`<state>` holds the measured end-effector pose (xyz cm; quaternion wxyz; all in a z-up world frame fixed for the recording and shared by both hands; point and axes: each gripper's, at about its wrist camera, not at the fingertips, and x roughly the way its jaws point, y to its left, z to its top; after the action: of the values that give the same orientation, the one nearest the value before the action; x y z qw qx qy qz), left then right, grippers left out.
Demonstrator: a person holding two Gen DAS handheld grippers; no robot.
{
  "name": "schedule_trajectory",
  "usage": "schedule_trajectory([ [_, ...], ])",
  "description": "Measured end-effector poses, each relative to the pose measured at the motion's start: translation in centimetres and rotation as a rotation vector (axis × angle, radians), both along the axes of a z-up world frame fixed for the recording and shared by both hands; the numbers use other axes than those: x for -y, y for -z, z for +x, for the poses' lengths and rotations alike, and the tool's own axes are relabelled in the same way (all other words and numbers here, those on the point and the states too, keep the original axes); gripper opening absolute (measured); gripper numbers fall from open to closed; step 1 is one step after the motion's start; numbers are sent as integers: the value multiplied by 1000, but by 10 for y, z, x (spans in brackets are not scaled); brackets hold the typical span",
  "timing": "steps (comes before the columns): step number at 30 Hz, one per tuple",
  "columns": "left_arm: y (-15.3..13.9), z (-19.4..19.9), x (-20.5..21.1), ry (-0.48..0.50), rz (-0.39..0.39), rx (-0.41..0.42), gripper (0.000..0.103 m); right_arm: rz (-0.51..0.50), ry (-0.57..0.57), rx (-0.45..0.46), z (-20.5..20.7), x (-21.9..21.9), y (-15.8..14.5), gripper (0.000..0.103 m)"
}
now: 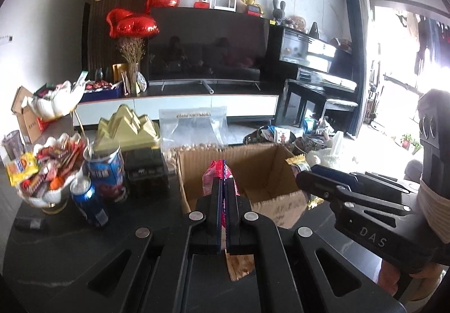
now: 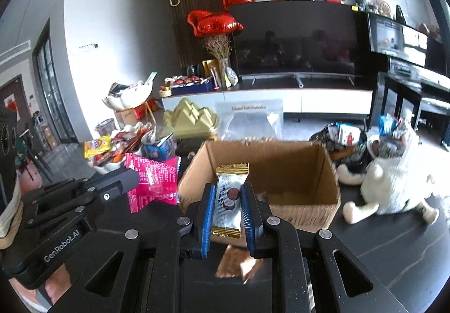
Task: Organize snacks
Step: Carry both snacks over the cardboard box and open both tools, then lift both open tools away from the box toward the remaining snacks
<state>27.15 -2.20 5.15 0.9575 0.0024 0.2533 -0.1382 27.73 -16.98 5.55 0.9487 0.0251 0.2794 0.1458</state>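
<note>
Cardboard box (image 2: 298, 172) is being approached, looking nearly empty | pink packet (image 1: 222, 172) is being pinched by left jaws | silver wafer packet (image 2: 228, 195) by right | snack piles (image 1: 50, 169) are being left on tabletop (image 1: 70, 256)

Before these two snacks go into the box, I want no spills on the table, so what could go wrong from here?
1. The left hand-held gripper pinches only an edge of the pink snack packet; the rest hangs free and could slip out.
2. The right hand-held gripper holds the silver cookie wrapper by its slick sides, so it may slide.
3. Both are short of the cardboard box; an early release may drop them beside the brown packet.
</note>
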Motion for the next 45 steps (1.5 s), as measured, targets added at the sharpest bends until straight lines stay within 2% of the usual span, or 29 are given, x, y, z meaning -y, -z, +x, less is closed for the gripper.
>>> schedule_trajectory([
  [7,-11,33,11,8,27,1,3,-24,17,-21,32,9,-7,21],
  [16,1,76,27,27,44,-57,4,-29,26,-59,70,22,5,21],
  [18,5,86,32,44,63,-81,8,-31,28,-66,78,25,9,21],
  [19,6,89,33,35,66,-90,12,-42,40,-74,82,27,12,23],
  [20,7,89,34,28,75,-93,22,-48,51,-80,83,27,14,28],
  [21,8,86,35,17,88,-87,25,-50,64,-78,83,29,16,29],
  [24,10,77,35,-4,117,-78,25,-49,66,-90,77,33,20,30],
  [29,7,52,34,4,100,-69,31,-47,59,-76,55,36,17,34],
  [35,-1,16,36,27,74,-57,34,-40,53,-35,13,38,6,36],
  [43,-1,-38,48,75,65,-32,45,-30,53,1,-44,49,2,38],
  [45,1,-52,51,80,63,-28,47,-29,59,1,-56,52,3,43],
])
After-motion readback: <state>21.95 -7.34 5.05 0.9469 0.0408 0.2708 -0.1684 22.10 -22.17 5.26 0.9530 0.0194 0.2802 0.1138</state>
